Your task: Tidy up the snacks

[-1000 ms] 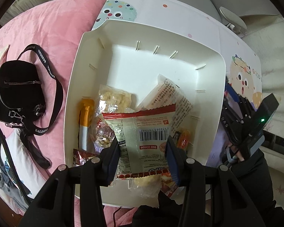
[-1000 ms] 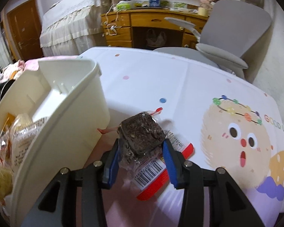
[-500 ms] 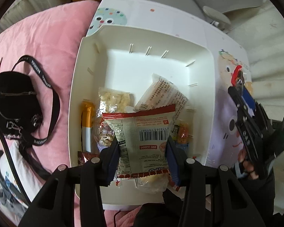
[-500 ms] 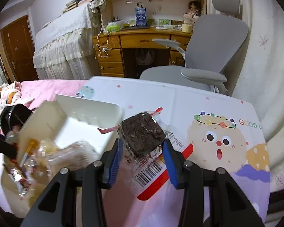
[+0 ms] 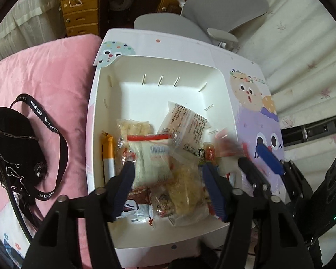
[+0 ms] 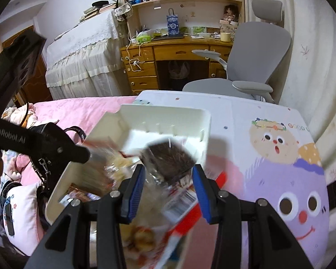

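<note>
A white bin [image 5: 105,103] stands on the cartoon-print table [image 5: 253,103] and holds several snack packets. My left gripper [image 5: 168,174] is open above the bin's near end, over a red-edged bread packet [image 5: 150,159] lying loose among the others. My right gripper [image 6: 166,177] holds a dark brownie packet [image 6: 168,159] between its blue pads [image 6: 134,192] over the bin's [image 6: 165,116] near right corner. The packet is blurred. The right gripper also shows in the left wrist view [image 5: 264,159].
A black shoulder bag [image 5: 13,148] lies on the pink bedding [image 5: 44,67] left of the bin. A grey office chair [image 6: 257,53] and a wooden desk [image 6: 168,53] stand behind the table. A curtain hangs at the right.
My left gripper has opened and let the red-edged bread packet drop into the bin. My right gripper has carried the brownie packet left, over the bin's edge.
</note>
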A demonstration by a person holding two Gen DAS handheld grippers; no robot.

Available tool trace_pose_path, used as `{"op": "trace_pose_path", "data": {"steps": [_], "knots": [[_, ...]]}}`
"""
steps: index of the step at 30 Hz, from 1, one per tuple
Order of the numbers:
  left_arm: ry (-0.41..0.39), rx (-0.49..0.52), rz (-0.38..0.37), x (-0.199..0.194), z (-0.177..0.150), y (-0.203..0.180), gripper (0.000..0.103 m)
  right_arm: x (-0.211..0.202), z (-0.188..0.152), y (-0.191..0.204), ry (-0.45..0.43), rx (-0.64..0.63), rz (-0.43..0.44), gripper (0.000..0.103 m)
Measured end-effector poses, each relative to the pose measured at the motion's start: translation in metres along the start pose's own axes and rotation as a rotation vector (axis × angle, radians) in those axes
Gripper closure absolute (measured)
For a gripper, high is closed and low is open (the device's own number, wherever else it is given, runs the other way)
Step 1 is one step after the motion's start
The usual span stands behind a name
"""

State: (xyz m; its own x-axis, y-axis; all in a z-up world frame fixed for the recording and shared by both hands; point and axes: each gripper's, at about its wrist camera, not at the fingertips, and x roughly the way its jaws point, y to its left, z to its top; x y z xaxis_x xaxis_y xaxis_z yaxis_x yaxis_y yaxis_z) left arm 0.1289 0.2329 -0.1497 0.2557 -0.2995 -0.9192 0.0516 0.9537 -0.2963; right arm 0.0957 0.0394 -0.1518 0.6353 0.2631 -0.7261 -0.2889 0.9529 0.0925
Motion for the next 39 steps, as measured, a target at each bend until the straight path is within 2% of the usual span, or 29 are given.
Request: {"op": "trace_pose_path", "data": {"steps": [2,6,10,12,14,17,21,24,27,31,34,36,39], "knots": [[-0.028,0.01,-0.002,-0.006,-0.01,0.002,0.033,-0.008,-0.01,0.009,0.015,0.016,-0.005,0.053],[-0.063,0.011,0.0,-0.018,-0.031,0.002,0.032,-0.027,-0.025,0.016,0.039,0.065,0.011,0.042],[-0.065,-0.012,-0.024,-0.027,-0.053,-0.002,0.032,-0.053,-0.04,0.015,0.075,0.142,0.018,0.035],[-0.067,-0.024,-0.054,-0.032,-0.064,-0.006,0.03,-0.067,-0.048,0.01,0.102,0.173,-0.015,0.031],[-0.093,-0.03,-0.1,-0.04,-0.074,-0.011,0.021,-0.08,-0.057,0.001,0.13,0.218,-0.033,0.025],[-0.127,-0.017,-0.096,-0.055,-0.085,-0.029,0.019,-0.102,-0.067,-0.016,0.166,0.278,-0.035,0.021],[-0.155,0.024,-0.072,-0.07,-0.095,-0.061,0.018,-0.133,-0.074,-0.037,0.191,0.284,-0.058,0.015],[-0.179,0.031,-0.062,-0.08,-0.105,-0.093,0.011,-0.163,-0.072,-0.053,0.189,0.251,-0.035,0.011],[-0.185,0.07,-0.102,-0.087,-0.114,-0.134,0.007,-0.189,-0.067,-0.068,0.222,0.195,-0.035,0.009],[-0.233,0.087,-0.1,-0.094,-0.127,-0.189,0.001,-0.227,-0.065,-0.1,0.228,0.124,-0.051,0.009],[-0.265,0.105,-0.054,-0.096,-0.138,-0.229,0.001,-0.244,-0.066,-0.126,0.231,0.128,-0.052,0.009],[-0.267,0.107,-0.017,-0.097,-0.143,-0.246,0.001,-0.253,-0.068,-0.146,0.258,0.17,-0.01,0.009],[-0.302,0.087,0.083,-0.102,-0.153,-0.263,0.001,-0.262,-0.071,-0.156,0.266,0.189,0.0,0.009]]}}
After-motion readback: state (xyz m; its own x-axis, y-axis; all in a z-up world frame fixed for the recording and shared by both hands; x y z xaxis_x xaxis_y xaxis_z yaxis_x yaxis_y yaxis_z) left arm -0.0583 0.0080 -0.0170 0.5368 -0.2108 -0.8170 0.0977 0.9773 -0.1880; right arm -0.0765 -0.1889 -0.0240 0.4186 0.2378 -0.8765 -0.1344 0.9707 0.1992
